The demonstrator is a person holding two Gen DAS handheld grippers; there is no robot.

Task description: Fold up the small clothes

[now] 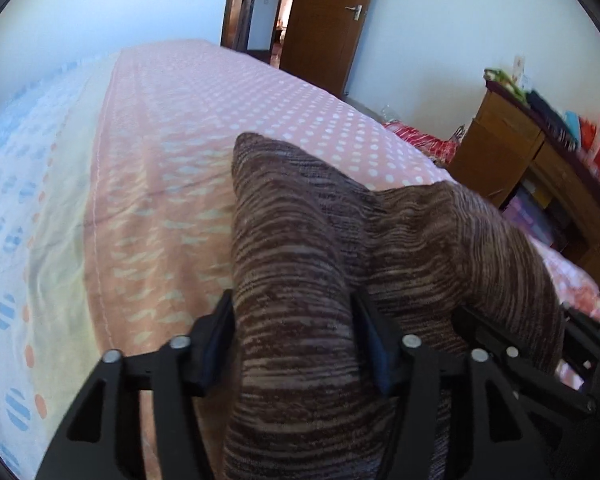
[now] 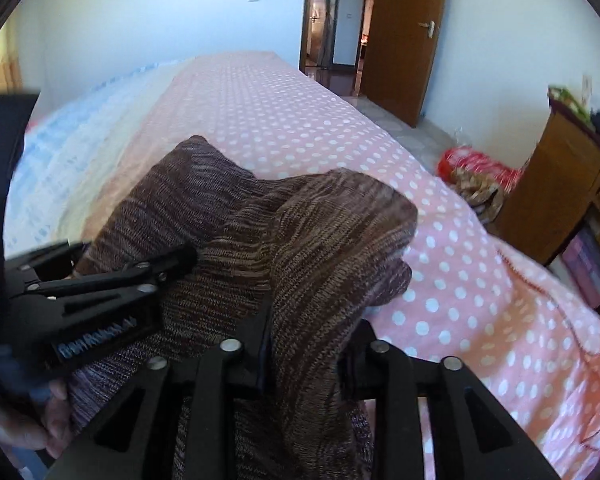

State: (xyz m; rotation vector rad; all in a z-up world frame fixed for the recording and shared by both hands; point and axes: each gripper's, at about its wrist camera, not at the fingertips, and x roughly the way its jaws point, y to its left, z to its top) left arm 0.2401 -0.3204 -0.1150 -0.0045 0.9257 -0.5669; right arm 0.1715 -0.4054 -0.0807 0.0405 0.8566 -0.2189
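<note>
Right, both grippers are on the same brown striped knit garment (image 1: 300,240) over the bed. The left gripper (image 1: 296,340) has a bunched fold of the knit filling the gap between its fingers (image 1: 220,332); the jaws stand fairly wide and cloth touches both pads, but whether they actually pinch it I cannot tell. The right gripper (image 2: 306,344) is the same story: a thick fold of knit runs between its fingers and drapes forward over them, grip vs. loose contact not readable.

The garment is humped up in two peaks and hangs between the two tools, its far edge lying on the pink polka-dot sheet (image 2: 440,240). In the right wrist view the left gripper comes in from the left edge, held by a hand (image 2: 28,420).

Background: brown door (image 2: 404,40) ajar, wooden cabinet (image 1: 512,152) at right, red patterned bundle (image 2: 476,172) on the floor.
</note>
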